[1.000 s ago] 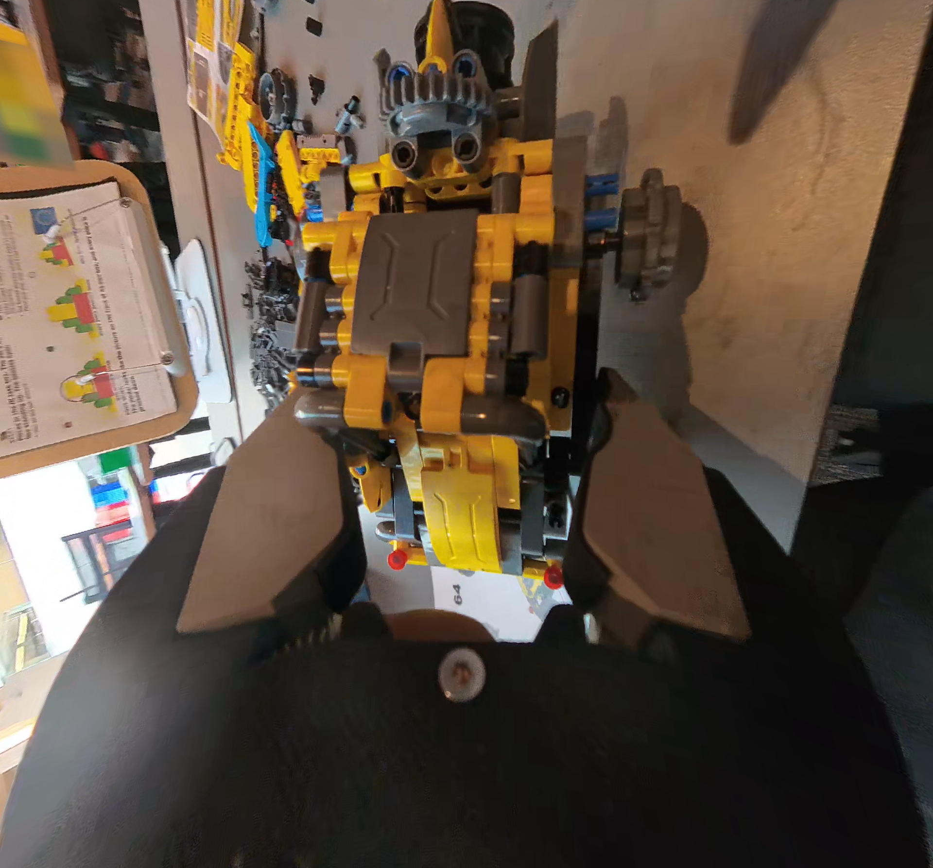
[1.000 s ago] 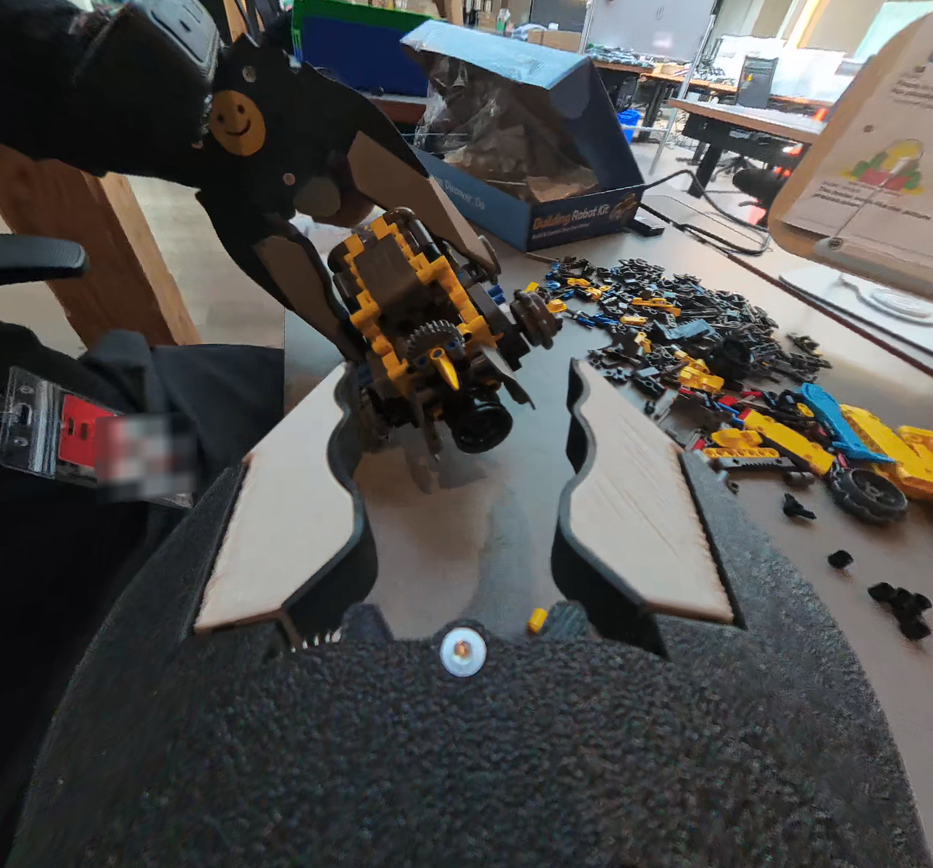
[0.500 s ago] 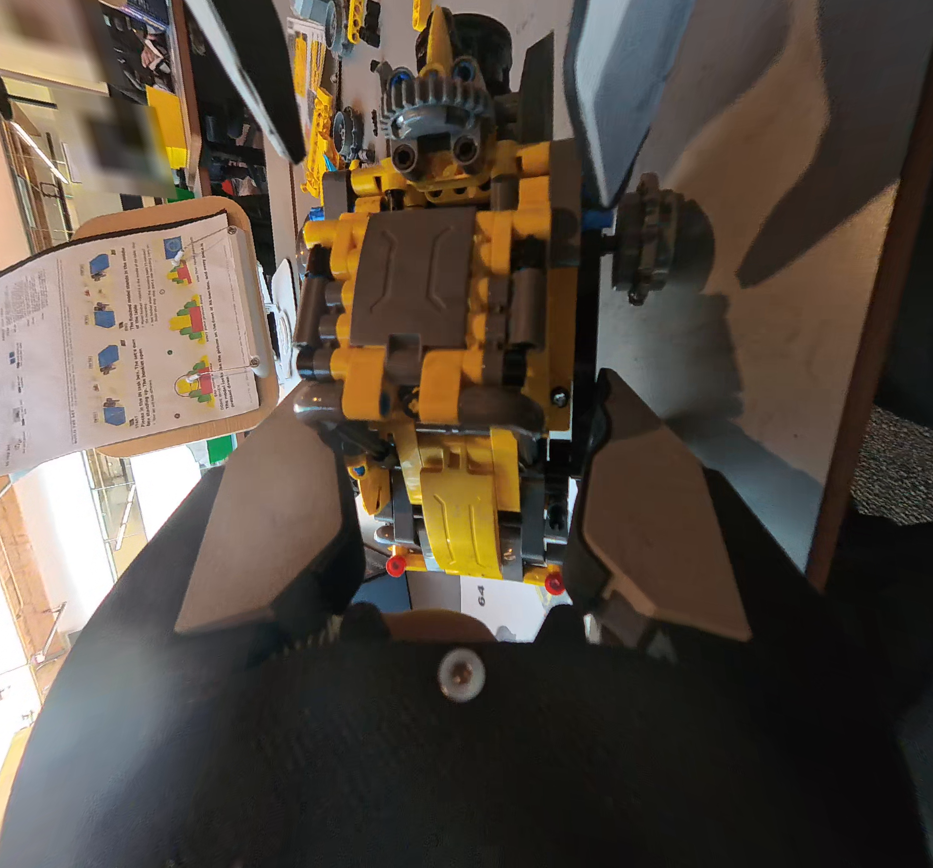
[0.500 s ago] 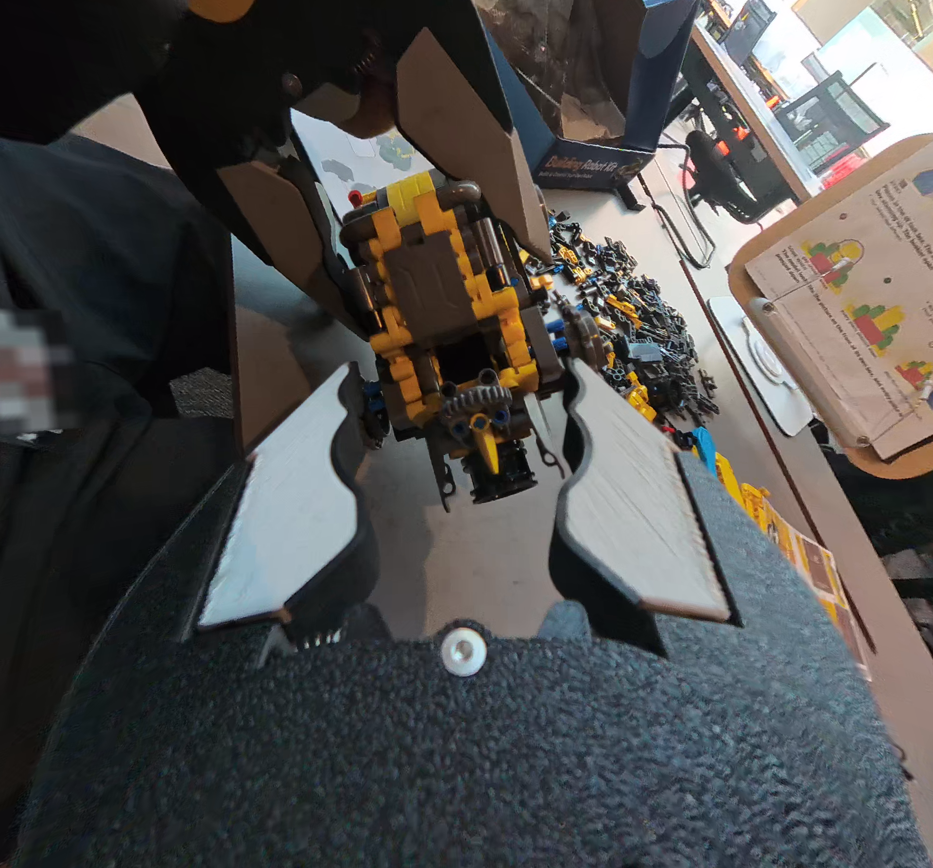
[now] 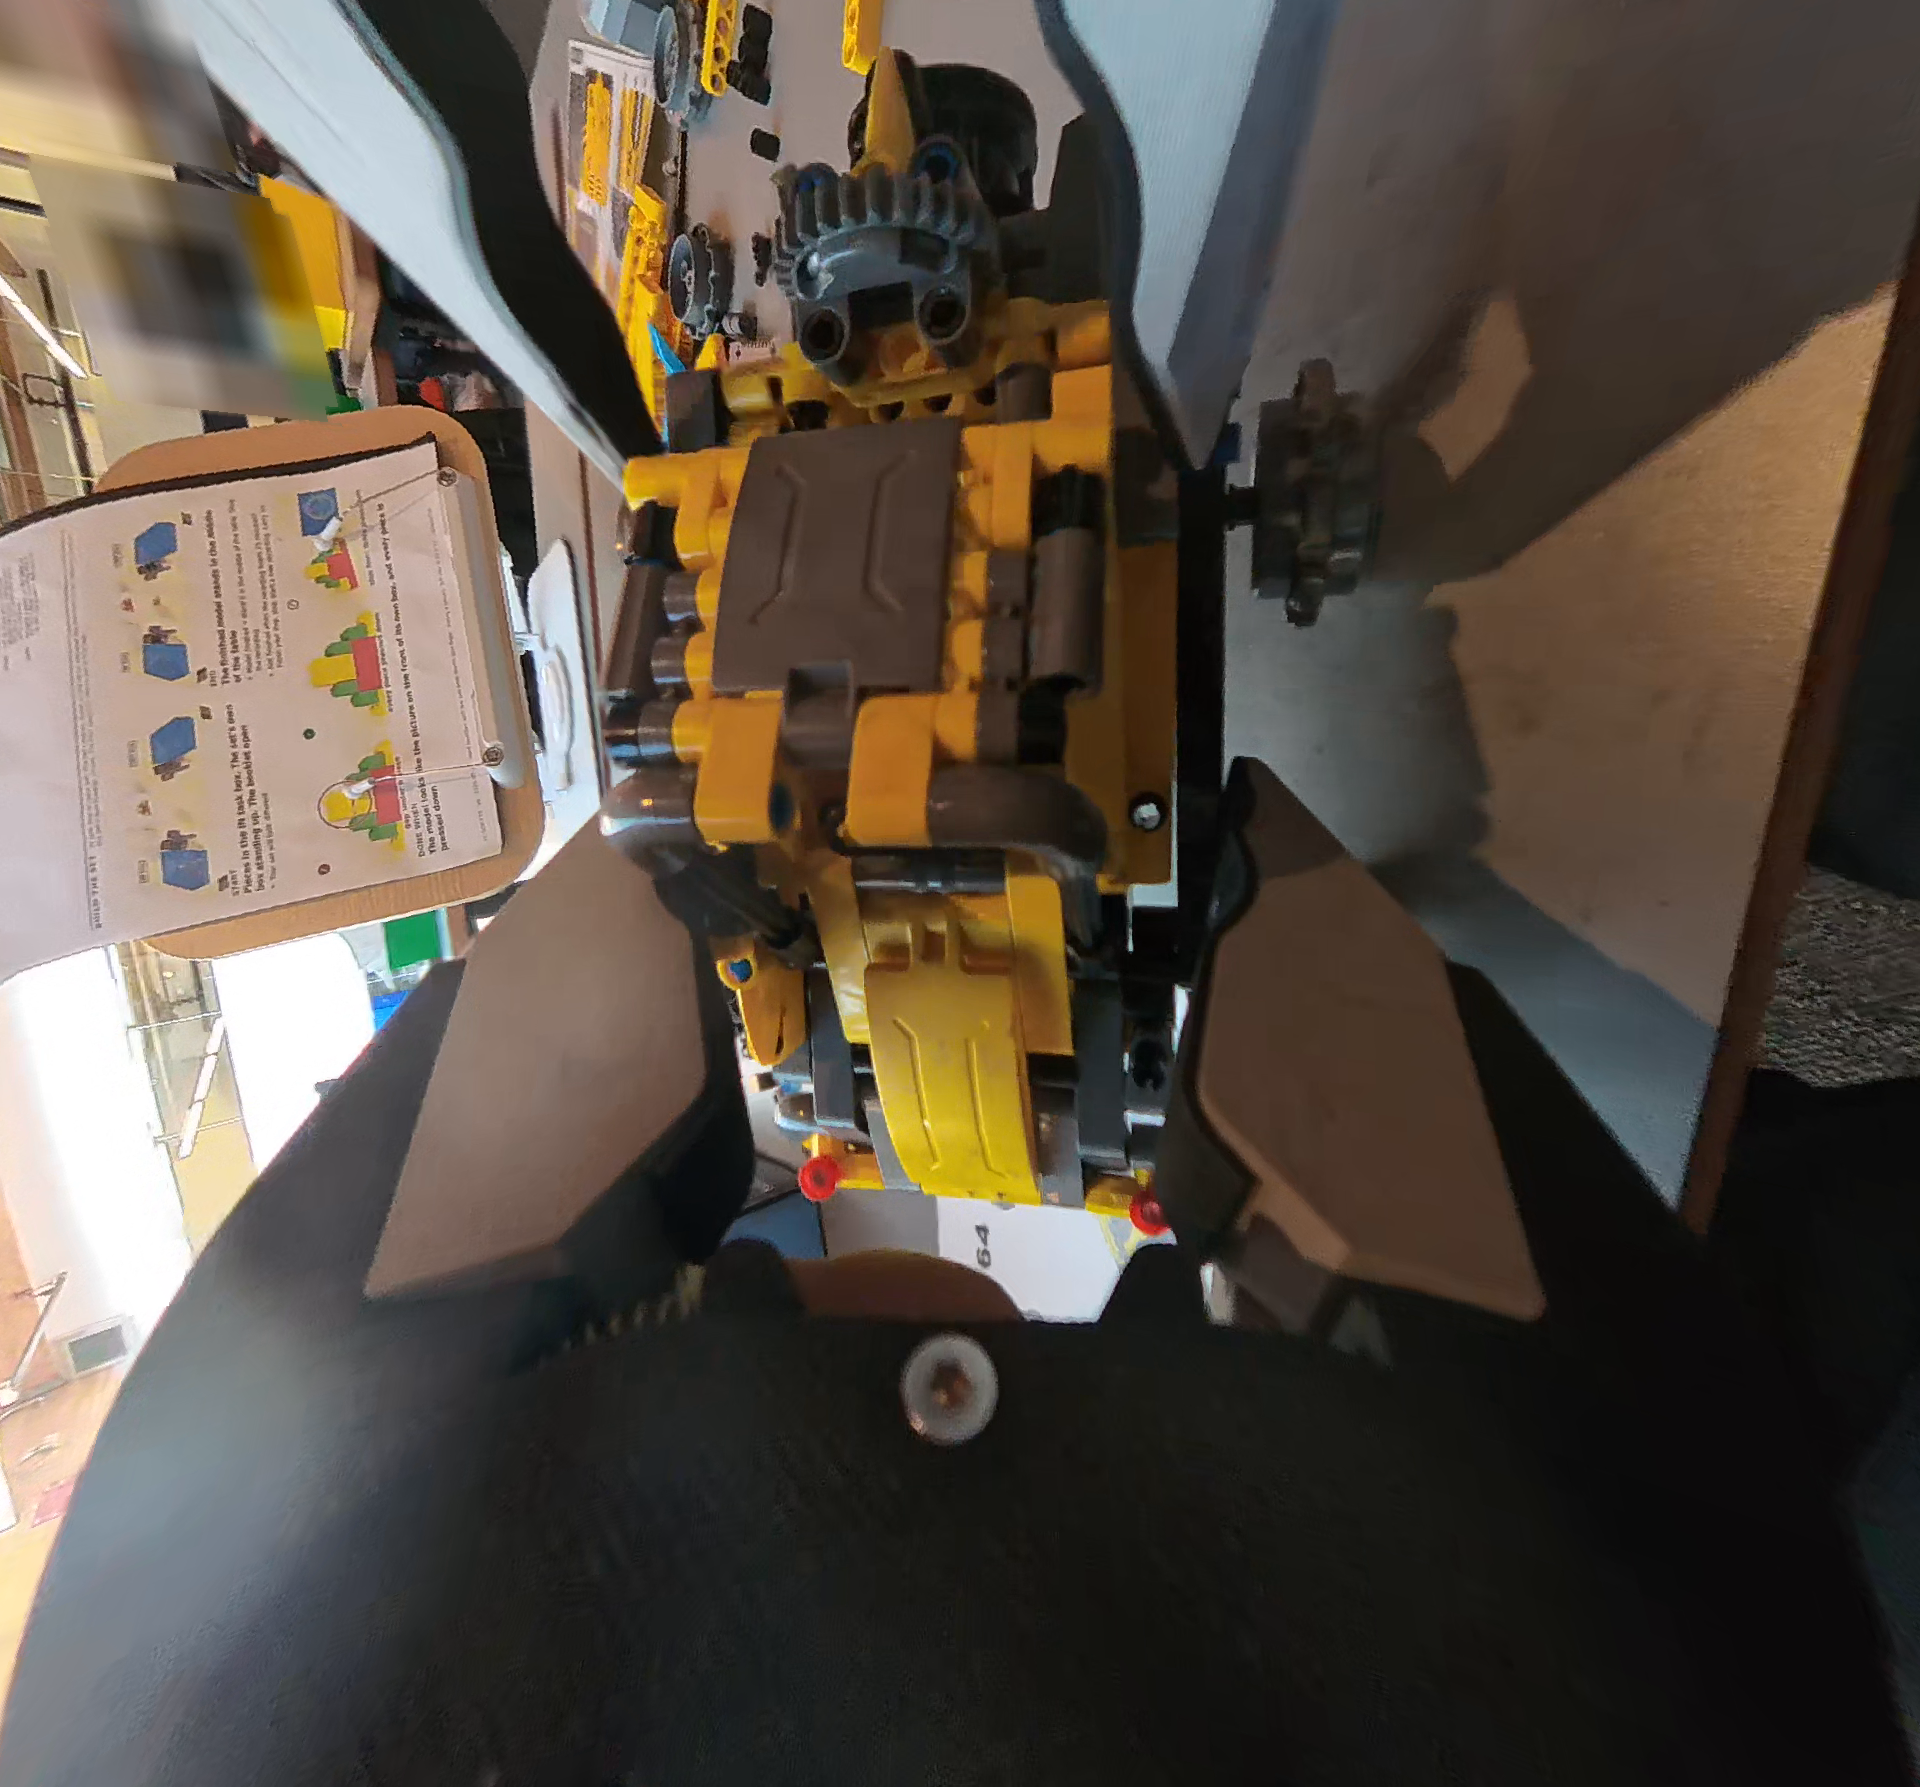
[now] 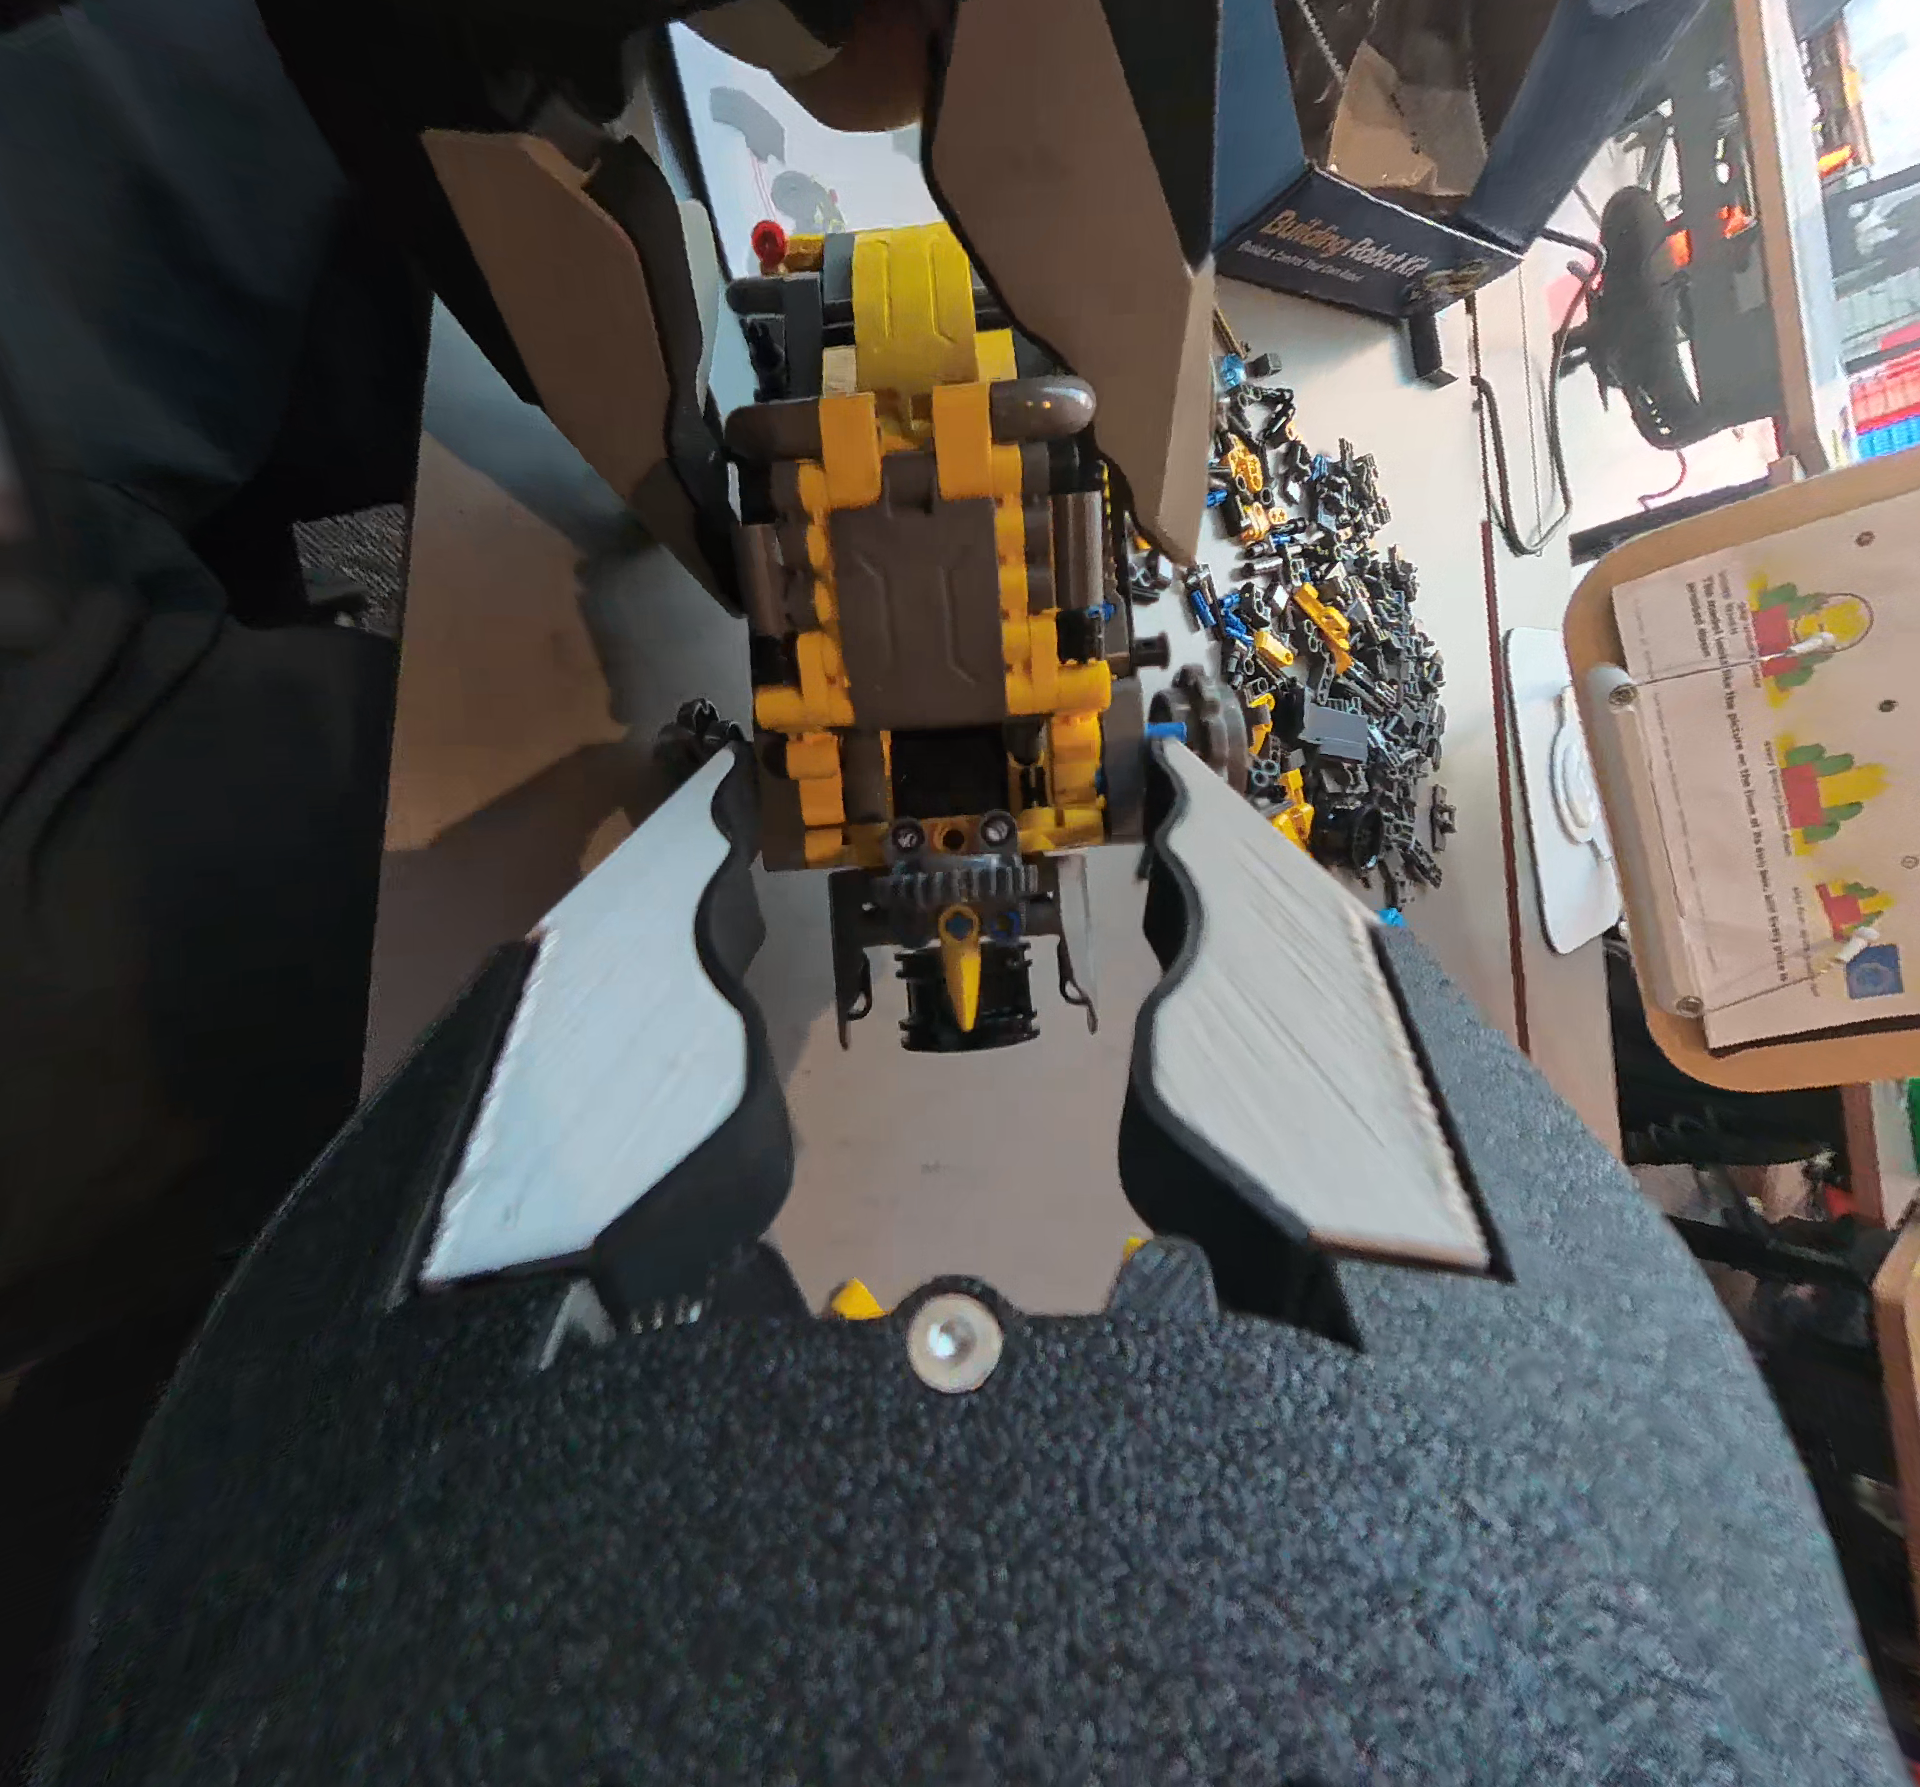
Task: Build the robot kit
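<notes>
My left gripper (image 5: 945,823) is shut on the rear of a yellow and grey brick vehicle model (image 5: 842,574) and holds it above the table. A dark gear (image 5: 1309,511) sticks out on an axle from the model's side. My right gripper (image 6: 940,755) is open and faces the left one. Its white fingers (image 6: 623,989) flank the model's (image 6: 914,615) front end, with the tips level with its sides. I cannot tell whether the tips touch. The model's grey front gear and yellow spike (image 6: 956,968) lie between the right jaws. The left gripper (image 6: 945,574) shows beyond the model.
A pile of loose black, yellow and blue pieces (image 6: 1330,657) lies on the grey table (image 6: 499,719). A blue cardboard box (image 6: 1351,251) stands behind it. An instruction card on a stand (image 5: 260,677) is beside the pile. More yellow parts (image 5: 717,2) lie farther off. The gap from one gripper's tips to the other's is roughly 5 cm.
My right gripper has moved in toward the model, at the same opening, until its fingers flank the front end. The left gripper keeps its hold, and the model has turned relative to the table.
</notes>
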A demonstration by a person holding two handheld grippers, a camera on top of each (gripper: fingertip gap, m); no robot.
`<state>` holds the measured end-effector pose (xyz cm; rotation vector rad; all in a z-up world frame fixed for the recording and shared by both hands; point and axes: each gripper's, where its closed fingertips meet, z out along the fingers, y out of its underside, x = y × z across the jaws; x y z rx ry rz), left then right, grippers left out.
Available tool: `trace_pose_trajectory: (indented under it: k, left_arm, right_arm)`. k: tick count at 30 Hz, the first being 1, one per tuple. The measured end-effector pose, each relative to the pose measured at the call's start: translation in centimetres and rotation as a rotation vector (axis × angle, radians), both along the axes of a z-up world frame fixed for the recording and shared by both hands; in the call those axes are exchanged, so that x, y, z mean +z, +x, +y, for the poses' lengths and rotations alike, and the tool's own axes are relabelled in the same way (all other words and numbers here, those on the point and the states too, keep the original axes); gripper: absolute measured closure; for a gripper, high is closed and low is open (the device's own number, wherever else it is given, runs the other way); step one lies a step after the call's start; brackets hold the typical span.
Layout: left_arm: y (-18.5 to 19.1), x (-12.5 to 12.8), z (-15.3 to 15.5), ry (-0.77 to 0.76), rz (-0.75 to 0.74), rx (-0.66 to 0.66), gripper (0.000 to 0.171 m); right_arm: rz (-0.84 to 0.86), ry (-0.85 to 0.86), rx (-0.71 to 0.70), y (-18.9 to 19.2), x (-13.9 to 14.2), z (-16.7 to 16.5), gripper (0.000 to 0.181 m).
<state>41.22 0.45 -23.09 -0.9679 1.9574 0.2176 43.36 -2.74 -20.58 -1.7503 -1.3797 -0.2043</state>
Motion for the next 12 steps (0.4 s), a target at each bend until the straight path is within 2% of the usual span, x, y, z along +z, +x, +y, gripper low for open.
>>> trace_pose_trajectory:
  k: [8,12]
  left_arm:
    - [0.07,0.21,-0.33,0.066,-0.017,0.010,0.074]
    - [0.38,0.26,-0.31,0.050,-0.024,0.020,0.074]
  right_arm:
    - [-0.115,0.020,0.019,-0.65,-0.30,-0.14,0.105]
    - [-0.135,0.047,0.009,-0.73,-0.75,0.41,0.102]
